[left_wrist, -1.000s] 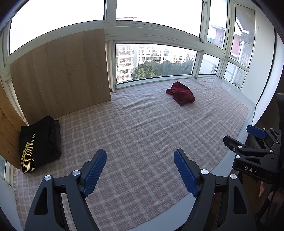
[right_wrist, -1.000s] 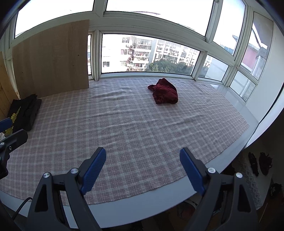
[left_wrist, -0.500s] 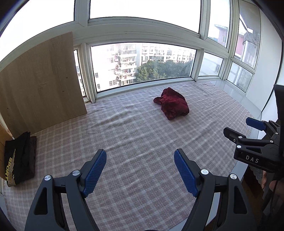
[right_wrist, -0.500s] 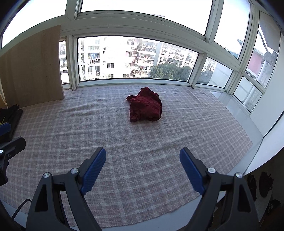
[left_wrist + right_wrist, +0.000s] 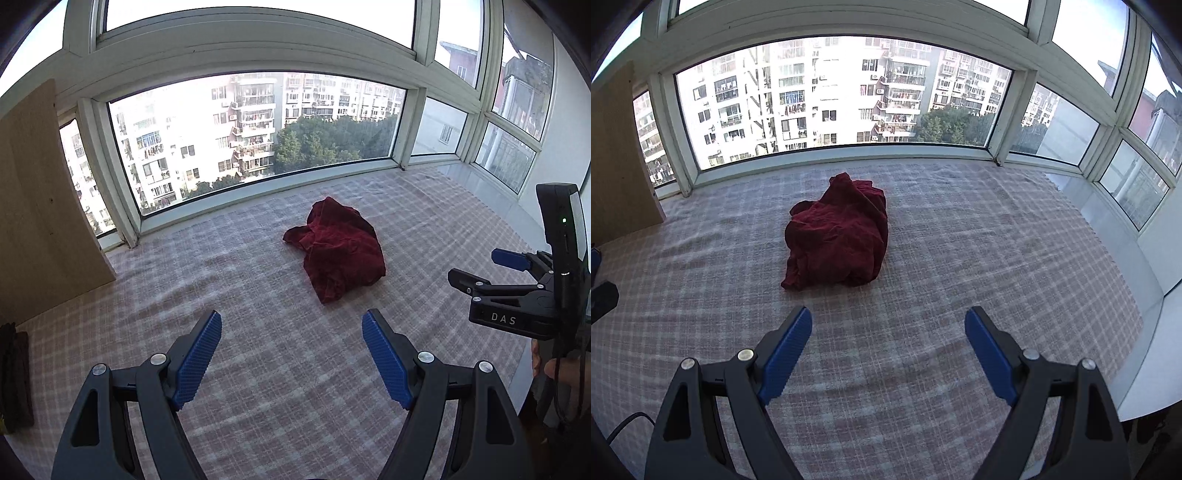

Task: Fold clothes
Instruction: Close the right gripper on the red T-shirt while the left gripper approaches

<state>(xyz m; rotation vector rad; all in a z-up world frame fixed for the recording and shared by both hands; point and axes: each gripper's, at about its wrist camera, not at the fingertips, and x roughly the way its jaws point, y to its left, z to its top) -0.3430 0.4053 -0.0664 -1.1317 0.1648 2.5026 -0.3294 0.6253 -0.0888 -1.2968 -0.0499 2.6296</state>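
Observation:
A crumpled dark red garment (image 5: pixel 338 249) lies on the plaid cloth (image 5: pixel 258 295) near the window; it also shows in the right wrist view (image 5: pixel 838 236). My left gripper (image 5: pixel 291 350) is open and empty, above the cloth, short of the garment. My right gripper (image 5: pixel 888 347) is open and empty, just in front of the garment. The right gripper also shows at the right edge of the left wrist view (image 5: pixel 480 269). A folded black garment (image 5: pixel 14 373) lies at the far left edge.
A wooden board (image 5: pixel 40 206) leans against the window at the left. Window frames (image 5: pixel 827 155) ring the far side of the platform. The platform's white edge (image 5: pixel 1145 354) runs along the right.
Both grippers have moved forward and turned right toward the red garment, which now looks larger and nearer. The black folded garment has slid to the left edge of view.

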